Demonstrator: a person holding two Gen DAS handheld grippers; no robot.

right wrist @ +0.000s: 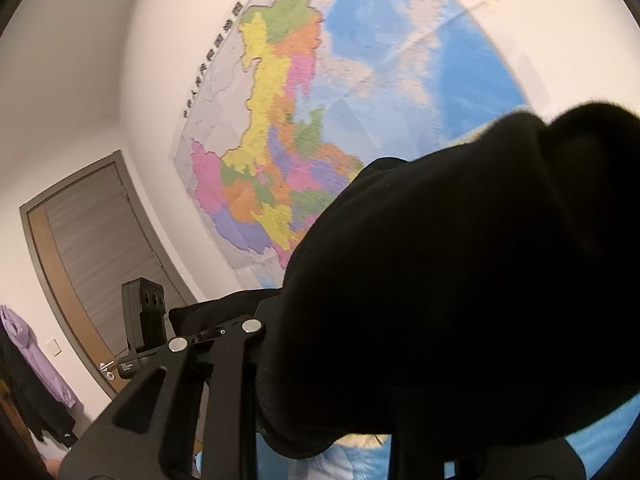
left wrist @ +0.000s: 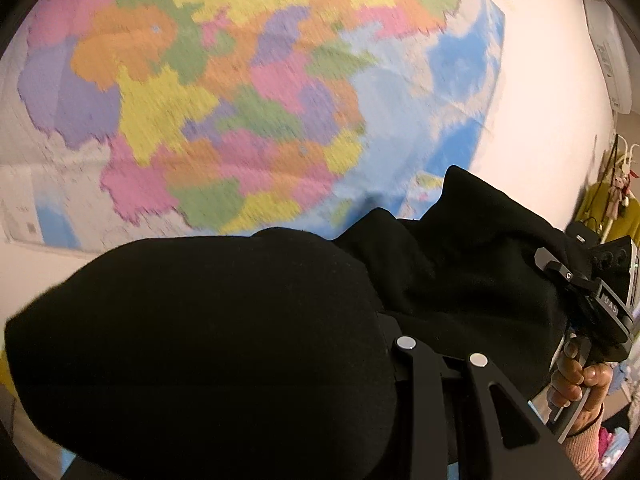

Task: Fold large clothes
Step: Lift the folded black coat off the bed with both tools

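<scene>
A large black garment [left wrist: 208, 340] is held up in the air between both grippers, in front of a wall. In the left wrist view it bunches over my left gripper [left wrist: 384, 344] and hides the fingertips; the jaws look shut on the cloth. The garment stretches right to my right gripper [left wrist: 560, 280], held by a hand [left wrist: 580, 380]. In the right wrist view the black garment [right wrist: 460, 280] drapes over my right gripper [right wrist: 280, 332], which is shut on it. The left gripper's body [right wrist: 144, 320] shows at the left, with cloth running to it.
A big coloured wall map [left wrist: 240, 100] fills the wall behind; it also shows in the right wrist view [right wrist: 300, 120]. A grey door [right wrist: 92, 248] stands at left, with purple and dark clothes [right wrist: 24, 360] hanging beside it. An air conditioner [left wrist: 608, 52] is high right. A yellow item [left wrist: 616, 208] stands at right.
</scene>
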